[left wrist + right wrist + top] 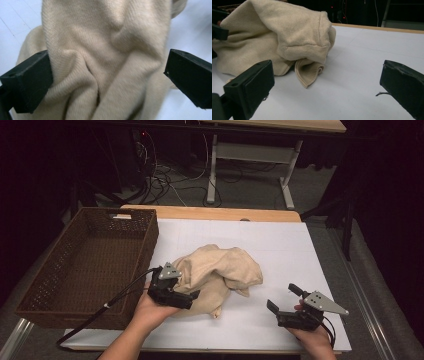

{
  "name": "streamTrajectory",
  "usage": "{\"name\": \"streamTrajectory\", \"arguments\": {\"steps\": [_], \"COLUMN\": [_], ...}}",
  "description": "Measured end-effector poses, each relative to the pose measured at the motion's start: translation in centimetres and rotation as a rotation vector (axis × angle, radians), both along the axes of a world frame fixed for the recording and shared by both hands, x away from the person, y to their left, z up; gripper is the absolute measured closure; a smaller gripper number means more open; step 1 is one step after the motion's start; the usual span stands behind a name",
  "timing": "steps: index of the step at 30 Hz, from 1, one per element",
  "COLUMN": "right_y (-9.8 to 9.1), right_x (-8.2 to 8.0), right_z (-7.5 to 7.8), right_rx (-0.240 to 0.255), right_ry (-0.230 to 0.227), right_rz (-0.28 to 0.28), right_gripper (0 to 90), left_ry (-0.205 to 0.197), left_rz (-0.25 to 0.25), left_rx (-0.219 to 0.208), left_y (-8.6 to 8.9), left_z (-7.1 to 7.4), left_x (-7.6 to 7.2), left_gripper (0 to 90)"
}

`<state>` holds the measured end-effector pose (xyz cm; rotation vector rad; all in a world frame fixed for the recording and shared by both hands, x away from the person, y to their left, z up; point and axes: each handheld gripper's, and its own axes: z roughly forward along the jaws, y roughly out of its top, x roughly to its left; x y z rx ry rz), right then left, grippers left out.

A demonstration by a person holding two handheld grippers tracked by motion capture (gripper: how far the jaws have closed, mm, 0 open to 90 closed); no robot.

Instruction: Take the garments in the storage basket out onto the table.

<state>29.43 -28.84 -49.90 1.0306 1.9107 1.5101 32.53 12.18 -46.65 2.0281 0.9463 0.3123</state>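
The beige sweater [220, 272] lies bunched mid-desk, basket [90, 265] at its nine o'clock; left gripper [107, 75] fingers gape around a fold, ungripped, likely seeking purchase; right gripper [285, 300] waits at four o'clock, wide, empty.

A dark wicker basket [82, 265] sits at the white surface's [280, 250] left edge; cables [165, 177] tangle on the floor beyond.
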Motion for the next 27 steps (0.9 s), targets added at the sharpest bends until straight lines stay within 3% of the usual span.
{"name": "streamTrajectory", "arguments": {"steps": [3,7,10,11,16,18,21,23,26,27], "right_y": [0.0,0.0,0.1,0.1,0.4,0.6,0.9,1.2,1.7,1.8], "right_x": [0.0,0.0,0.1,0.0,0.0,0.1,0.3,0.4,0.5,0.5], "right_z": [0.0,0.0,-0.1,-0.1,-0.2,-0.3,-0.4,-0.4,-0.3,-0.2], "right_rx": [0.001,0.003,-0.003,-0.005,-0.016,-0.024,-0.036,-0.033,-0.04,-0.044], "right_ry": [-0.001,0.001,0.003,0.002,0.004,0.009,0.013,0.017,0.012,0.012], "right_rz": [-0.001,0.001,0.005,0.008,0.017,0.022,0.026,0.022,0.015,0.014], "right_gripper": [0.2,0.2,0.2,0.2,0.2,0.2,0.2,0.2,0.2,0.2], "left_ry": [-0.019,-0.008,0.004,-0.026,-0.076,-0.101,-0.143,-0.155,-0.103,-0.093], "left_rz": [0.007,0.024,0.016,0.014,0.031,0.054,0.091,0.108,0.081,0.057], "left_rx": [-0.002,-0.096,-0.097,-0.092,-0.13,-0.101,-0.096,-0.099,-0.158,-0.153], "left_y": [0.1,1.0,1.1,0.9,0.6,0.5,0.7,1.2,2.2,2.3], "left_z": [-0.4,-1.4,-2.1,-2.9,-4.0,-4.1,-4.6,-4.8,-4.8,-4.8], "left_x": [-1.5,-3.3,-3.8,-4.4,-4.8,-4.9,-5.0,-4.9,-4.4,-4.2], "left_gripper": [0.0,0.0,0.0,0.0,0.0,1.2,21.9,43.5,66.5,71.3]}}
